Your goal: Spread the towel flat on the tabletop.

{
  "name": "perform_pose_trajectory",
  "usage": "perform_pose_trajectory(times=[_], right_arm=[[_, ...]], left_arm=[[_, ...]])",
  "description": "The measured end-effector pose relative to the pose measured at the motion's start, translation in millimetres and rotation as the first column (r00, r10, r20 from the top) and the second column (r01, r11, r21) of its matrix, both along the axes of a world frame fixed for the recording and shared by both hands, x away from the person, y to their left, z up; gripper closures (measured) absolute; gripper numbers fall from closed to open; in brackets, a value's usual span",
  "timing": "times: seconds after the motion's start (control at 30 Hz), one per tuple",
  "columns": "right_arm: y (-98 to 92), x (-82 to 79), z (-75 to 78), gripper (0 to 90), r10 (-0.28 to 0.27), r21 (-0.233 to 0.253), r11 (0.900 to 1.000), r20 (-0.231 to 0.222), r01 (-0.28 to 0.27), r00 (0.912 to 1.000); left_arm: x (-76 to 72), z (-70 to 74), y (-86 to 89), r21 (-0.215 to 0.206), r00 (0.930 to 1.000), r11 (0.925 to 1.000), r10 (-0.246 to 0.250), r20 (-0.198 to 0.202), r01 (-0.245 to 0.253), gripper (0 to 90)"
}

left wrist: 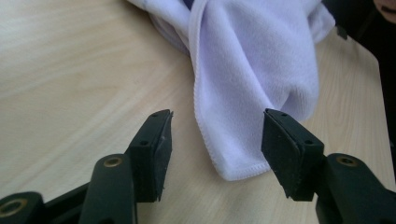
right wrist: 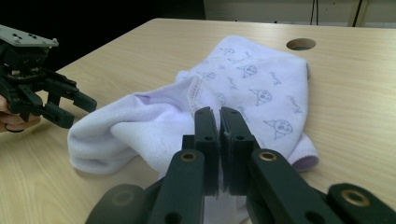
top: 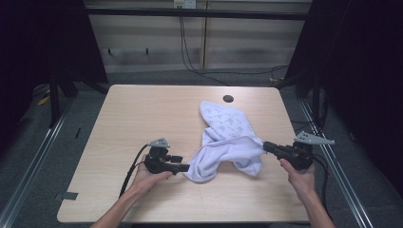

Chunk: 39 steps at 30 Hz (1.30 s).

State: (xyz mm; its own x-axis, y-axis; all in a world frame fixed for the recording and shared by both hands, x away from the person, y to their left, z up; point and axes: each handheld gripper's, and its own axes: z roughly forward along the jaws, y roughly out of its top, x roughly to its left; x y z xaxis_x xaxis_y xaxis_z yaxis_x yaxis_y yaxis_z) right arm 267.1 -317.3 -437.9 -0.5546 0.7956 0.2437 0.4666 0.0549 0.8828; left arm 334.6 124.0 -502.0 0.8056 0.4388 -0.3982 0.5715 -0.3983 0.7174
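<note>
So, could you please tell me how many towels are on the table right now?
1. A single white towel lies crumpled on the table, right of centre, between the two tongs. Its folds could hide something smaller.

A light wooden table (top: 142, 118) with rounded corners stands on grey carpet (top: 57, 156). It has a round hole (top: 228, 99) near its far edge, right of the middle. Beyond the table, black cables (top: 190, 61) hang down a pale panelled wall (top: 147, 33) and run right along the floor, while metal rails (top: 33, 161) lie along the left and right sides.
</note>
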Motion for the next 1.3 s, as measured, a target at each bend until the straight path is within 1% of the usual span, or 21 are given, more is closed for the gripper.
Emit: perform_pose_trajectory(times=[0.07,0.13,0.27,0.33,0.43,0.53,0.6,0.63,0.7,0.73,0.8,0.9,0.97,1.03,1.07,1.1,1.17,1.2,1.23,1.27,1.3], right_arm=[[-1.3,-2.3,-1.3,86.3,-0.003,-0.002,1.000,-0.004,0.003,1.0000],[-3.8,-5.4,-2.1,86.4,-0.003,-0.001,1.000,-0.001,0.003,1.0000],[-8.3,-10.8,-3.4,86.3,-0.009,0.004,1.000,-0.005,0.009,0.9999],[-10.2,-16.0,-3.6,86.3,-0.008,0.011,1.000,-0.009,0.008,0.9999],[-12.7,-27.8,-1.5,86.3,0.001,0.006,1.000,-0.009,-0.001,1.0000],[-16.5,-49.3,6.0,86.3,0.014,0.014,1.000,0.001,-0.014,0.9999],[-16.1,-60.5,10.5,86.4,0.026,0.024,0.999,0.019,-0.027,0.9995],[-14.3,-66.9,13.6,86.4,0.032,0.024,0.999,0.032,-0.033,0.9990],[-11.4,-71.6,17.8,86.4,0.035,0.031,0.999,0.047,-0.036,0.9983],[-9.8,-71.0,20.2,86.4,0.040,0.034,0.999,0.057,-0.042,0.9976],[-5.6,-62.8,26.9,86.4,0.038,0.041,0.998,0.070,-0.041,0.9968],[-1.6,-42.4,43.1,86.4,0.028,0.075,0.997,0.098,-0.035,0.9948],[-0.9,-29.1,58.7,86.4,0.026,0.103,0.994,0.128,-0.039,0.9915],[0.8,-13.7,80.1,86.5,0.015,0.098,0.995,0.163,-0.031,0.9866],[1.2,-6.3,90.3,86.5,0.014,0.112,0.993,0.180,-0.034,0.9836],[1.7,1.0,100.1,86.5,0.015,0.121,0.992,0.195,-0.039,0.9808],[5.3,15.0,119.0,86.5,0.007,0.117,0.993,0.223,-0.034,0.9747],[6.8,23.4,129.8,86.5,0.007,0.119,0.992,0.230,-0.035,0.9731],[7.5,28.8,135.7,86.5,0.006,0.123,0.992,0.237,-0.036,0.9716],[9.3,37.7,145.0,86.6,0.001,0.125,0.992,0.240,-0.032,0.9708],[10.4,42.9,150.1,86.5,0.002,0.123,0.992,0.243,-0.033,0.9701]], left_arm=[[-1.5,-6.2,-4.4,0.021,0.9998,0.9996,-0.018,-0.011,0.018,45.8],[-4.9,-5.0,-5.5,0.018,0.9991,0.9989,-0.043,-0.001,0.043,54.2],[-9.2,-3.7,-5.9,0.001,0.9958,0.9960,-0.089,0.017,0.089,86.4],[-9.2,1.3,-2.9,-0.016,0.9970,0.9973,-0.072,0.029,0.072,87.7],[-8.9,13.6,8.1,-0.083,0.9985,0.9959,-0.033,0.045,0.036,87.9],[-13.1,33.9,25.3,-0.137,0.9951,0.9905,0.004,0.098,0.010,88.0],[-15.8,49.5,36.5,-0.184,0.9901,0.9829,0.028,0.138,-0.002,88.1],[-15.9,54.6,40.0,-0.192,0.9878,0.9814,0.034,0.152,-0.004,88.1],[-13.7,67.3,48.2,-0.207,0.9798,0.9779,0.068,0.188,-0.028,88.2],[-10.5,74.6,53.0,-0.230,0.9768,0.9724,0.087,0.195,-0.041,88.2],[-6.0,85.5,57.5,-0.235,0.9687,0.9700,0.114,0.221,-0.060,88.2],[1.2,109.3,64.7,-0.276,0.9554,0.9572,0.158,0.250,-0.086,88.3],[5.9,129.2,68.7,-0.292,0.9418,0.9516,0.181,0.283,-0.095,88.3],[12.9,148.3,72.8,-0.320,0.9270,0.9404,0.217,0.306,-0.114,88.2],[16.8,157.2,73.9,-0.333,0.9202,0.9349,0.234,0.314,-0.124,88.3],[20.3,166.1,74.7,-0.336,0.9131,0.9325,0.247,0.324,-0.133,88.3],[27.9,185.4,75.8,-0.351,0.8948,0.9237,0.281,0.347,-0.154,88.3],[31.1,191.6,77.2,-0.355,0.8897,0.9210,0.290,0.352,-0.160,88.3],[35.9,202.2,79.6,-0.362,0.8788,0.9150,0.314,0.360,-0.179,88.3],[38.7,208.3,81.0,-0.369,0.8732,0.9107,0.325,0.363,-0.186,88.3],[41.7,216.8,82.8,-0.366,0.8655,0.9107,0.333,0.374,-0.192,88.3]])
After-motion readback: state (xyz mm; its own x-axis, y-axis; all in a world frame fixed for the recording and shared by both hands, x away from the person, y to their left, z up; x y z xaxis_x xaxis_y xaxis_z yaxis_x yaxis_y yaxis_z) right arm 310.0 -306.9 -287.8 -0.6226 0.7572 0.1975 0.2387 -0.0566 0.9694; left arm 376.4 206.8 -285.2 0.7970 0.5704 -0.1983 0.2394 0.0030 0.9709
